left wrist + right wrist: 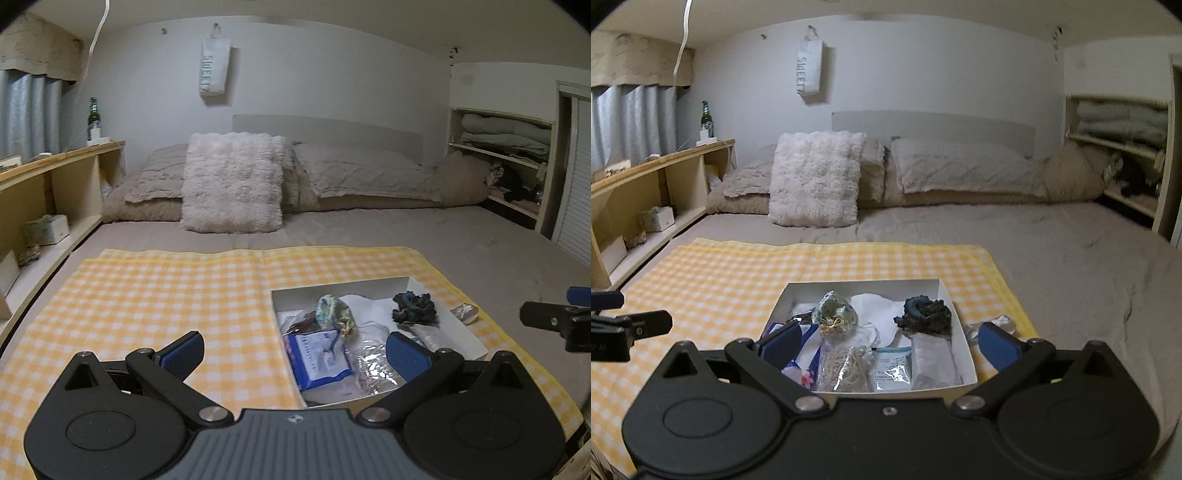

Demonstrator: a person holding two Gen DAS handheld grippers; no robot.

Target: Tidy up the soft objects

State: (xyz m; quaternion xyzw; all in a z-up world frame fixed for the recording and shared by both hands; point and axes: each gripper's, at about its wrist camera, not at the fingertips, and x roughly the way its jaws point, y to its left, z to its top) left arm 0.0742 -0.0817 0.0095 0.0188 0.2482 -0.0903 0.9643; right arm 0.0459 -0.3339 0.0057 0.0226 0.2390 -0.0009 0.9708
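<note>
The left gripper (295, 354) and right gripper (886, 345) both hang spread wide and empty over one white box (951, 295) on a yellow checked cloth (147, 280). Only the right wrist view shows the pouch with a blue zip strip (892, 365) inside, near the box's front wall. One dark scrunchie (925, 314) lies in the box's far right corner. Beyond the box on the bed (480, 240), one fluffy pillow (232, 184) stands.

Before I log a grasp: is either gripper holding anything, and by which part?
Nothing held. Left gripper and right gripper both have open, empty jaws.
</note>
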